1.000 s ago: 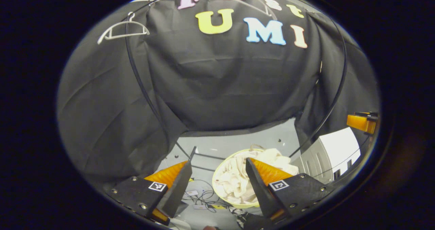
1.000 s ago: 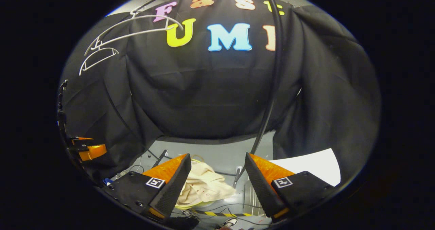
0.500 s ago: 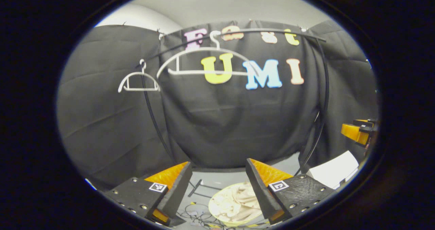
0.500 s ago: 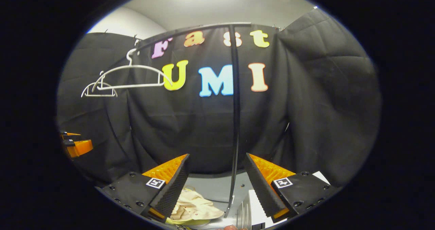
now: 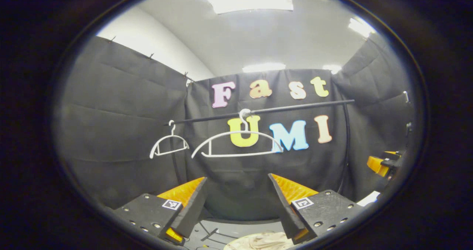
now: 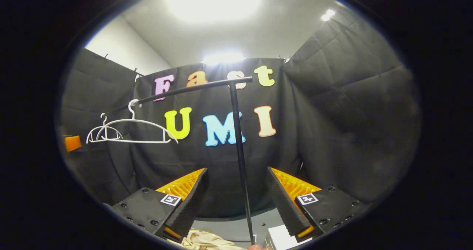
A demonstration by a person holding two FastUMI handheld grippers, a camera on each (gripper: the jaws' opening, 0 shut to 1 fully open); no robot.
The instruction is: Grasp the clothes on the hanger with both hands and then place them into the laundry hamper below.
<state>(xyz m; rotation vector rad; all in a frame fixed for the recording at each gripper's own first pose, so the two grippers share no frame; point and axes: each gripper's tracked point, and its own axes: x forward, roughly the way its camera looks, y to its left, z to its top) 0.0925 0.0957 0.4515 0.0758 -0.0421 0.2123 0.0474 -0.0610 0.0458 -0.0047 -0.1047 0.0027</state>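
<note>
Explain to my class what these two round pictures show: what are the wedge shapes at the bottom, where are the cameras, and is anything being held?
Each picture comes from a camera riding on a hand-held gripper. The wedges are the jaws of the left gripper and the right gripper; both stand open, holding nothing. Ahead, two bare white hangers hang on a black rail. Cream clothes already lie in the hamper below, its rim just peeking in.
</note>
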